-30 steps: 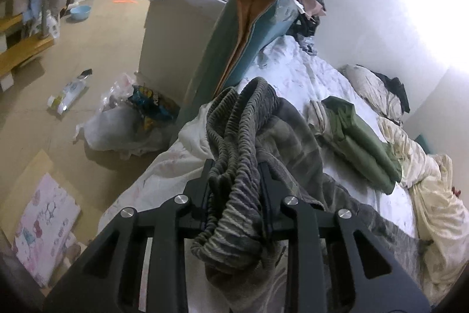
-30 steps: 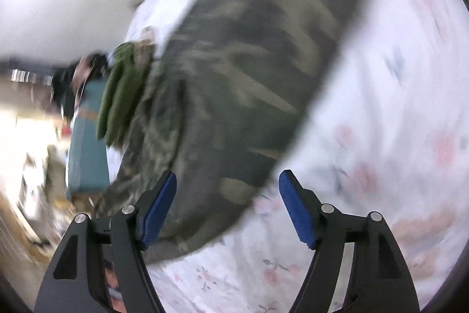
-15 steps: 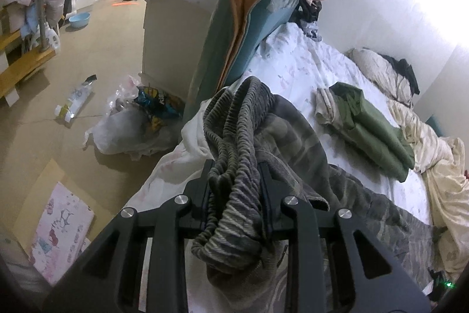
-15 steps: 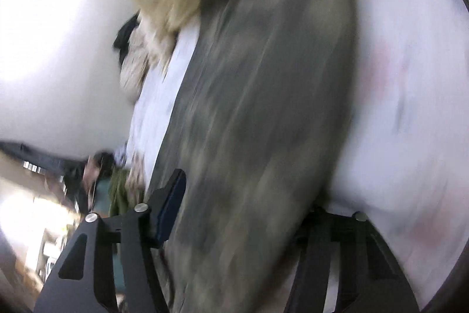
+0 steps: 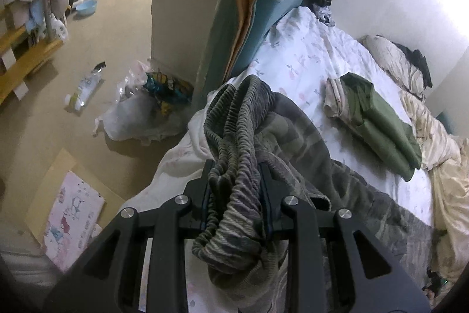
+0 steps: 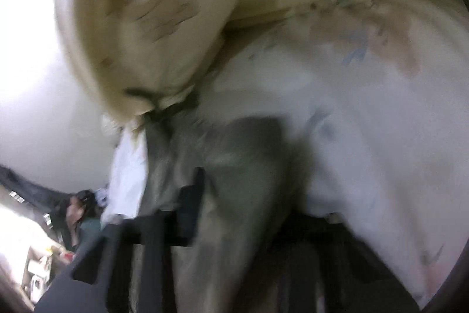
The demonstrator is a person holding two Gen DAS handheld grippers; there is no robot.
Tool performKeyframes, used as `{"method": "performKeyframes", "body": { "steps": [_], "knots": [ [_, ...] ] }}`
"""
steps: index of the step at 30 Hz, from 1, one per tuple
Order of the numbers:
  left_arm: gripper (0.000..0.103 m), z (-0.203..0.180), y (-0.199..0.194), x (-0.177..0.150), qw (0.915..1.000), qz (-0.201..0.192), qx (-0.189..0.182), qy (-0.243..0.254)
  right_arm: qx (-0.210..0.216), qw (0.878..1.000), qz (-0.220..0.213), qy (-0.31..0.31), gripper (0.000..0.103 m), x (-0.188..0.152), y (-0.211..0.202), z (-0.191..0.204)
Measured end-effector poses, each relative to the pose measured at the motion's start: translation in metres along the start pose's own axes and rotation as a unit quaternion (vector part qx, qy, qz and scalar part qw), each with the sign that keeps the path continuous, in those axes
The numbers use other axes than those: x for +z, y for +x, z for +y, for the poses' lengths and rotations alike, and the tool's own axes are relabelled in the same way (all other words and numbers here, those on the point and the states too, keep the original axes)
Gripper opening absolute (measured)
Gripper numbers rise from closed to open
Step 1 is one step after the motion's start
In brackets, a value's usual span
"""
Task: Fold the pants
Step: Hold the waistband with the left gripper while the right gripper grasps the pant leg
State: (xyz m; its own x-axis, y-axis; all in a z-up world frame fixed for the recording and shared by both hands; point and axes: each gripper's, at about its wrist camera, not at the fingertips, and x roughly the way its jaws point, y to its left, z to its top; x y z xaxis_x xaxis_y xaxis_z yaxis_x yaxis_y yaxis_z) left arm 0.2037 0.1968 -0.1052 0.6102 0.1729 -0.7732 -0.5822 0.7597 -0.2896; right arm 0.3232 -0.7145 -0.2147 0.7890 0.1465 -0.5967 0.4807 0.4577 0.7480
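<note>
The grey-green camouflage pants (image 5: 293,143) lie along the white flowered bed sheet (image 5: 304,60). My left gripper (image 5: 236,181) is shut on their bunched elastic waistband (image 5: 234,119), held up at the bed's near edge. In the blurred right wrist view, my right gripper (image 6: 246,195) is down over the far leg end of the pants (image 6: 234,172). The fabric lies between its fingers (image 6: 190,195), but the blur hides whether they are closed on it.
Folded green clothes (image 5: 378,122) lie on the sheet right of the pants. A cream quilt (image 5: 442,154) is heaped at the far right and fills the top of the right wrist view (image 6: 152,19). A teal blanket (image 5: 249,13) hangs at the bedside. Bags litter the floor (image 5: 146,113).
My right gripper has swept along the pants leg to its far end by the cream quilt and lowered over the cloth. My left gripper holds the waistband, shifted slightly.
</note>
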Motion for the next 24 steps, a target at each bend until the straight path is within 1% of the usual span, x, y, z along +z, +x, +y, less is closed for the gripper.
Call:
{"method": "performKeyframes", "body": {
  "steps": [1, 3, 6, 8, 9, 12, 14, 17, 21, 24],
  "knots": [
    [0.024, 0.0, 0.0, 0.001, 1.0, 0.001, 0.002, 0.003, -0.015, 1.0, -0.003, -0.019, 0.009, 0.002, -0.003, 0.008],
    [0.024, 0.001, -0.001, 0.004, 1.0, 0.006, -0.005, -0.001, -0.021, 0.999, -0.01, -0.034, 0.007, 0.006, -0.011, 0.013],
    [0.023, 0.014, -0.009, 0.013, 0.998, 0.017, -0.038, -0.047, -0.028, 0.998, -0.028, -0.046, 0.005, 0.006, -0.032, 0.028],
    [0.023, 0.014, -0.017, 0.017, 0.9983, 0.021, -0.037, -0.039, -0.029, 0.998, -0.04, -0.046, 0.005, 0.005, -0.049, 0.038],
    [0.023, 0.011, -0.027, 0.019, 0.9989, 0.013, -0.036, -0.026, -0.03, 0.998, -0.042, -0.047, 0.005, 0.004, -0.058, 0.043],
    [0.023, 0.005, -0.058, 0.026, 0.9981, -0.006, -0.06, 0.011, -0.045, 0.997, -0.04, -0.056, 0.005, -0.003, -0.087, 0.053],
    [0.023, 0.008, -0.074, 0.032, 0.9974, -0.001, -0.072, 0.011, -0.058, 0.997, -0.037, -0.047, 0.005, -0.01, -0.106, 0.051],
    [0.022, 0.023, -0.095, 0.044, 0.9965, 0.021, -0.08, 0.006, -0.089, 0.995, -0.035, -0.023, 0.005, -0.03, -0.141, 0.04],
    [0.022, 0.064, -0.117, 0.057, 0.9947, 0.061, -0.081, 0.016, -0.144, 0.989, -0.009, 0.011, 0.005, -0.063, -0.182, 0.018],
    [0.022, 0.099, -0.131, 0.058, 0.9938, 0.084, -0.064, 0.033, -0.204, 0.978, 0.024, 0.034, 0.005, -0.089, -0.21, -0.001]
  ]
}}
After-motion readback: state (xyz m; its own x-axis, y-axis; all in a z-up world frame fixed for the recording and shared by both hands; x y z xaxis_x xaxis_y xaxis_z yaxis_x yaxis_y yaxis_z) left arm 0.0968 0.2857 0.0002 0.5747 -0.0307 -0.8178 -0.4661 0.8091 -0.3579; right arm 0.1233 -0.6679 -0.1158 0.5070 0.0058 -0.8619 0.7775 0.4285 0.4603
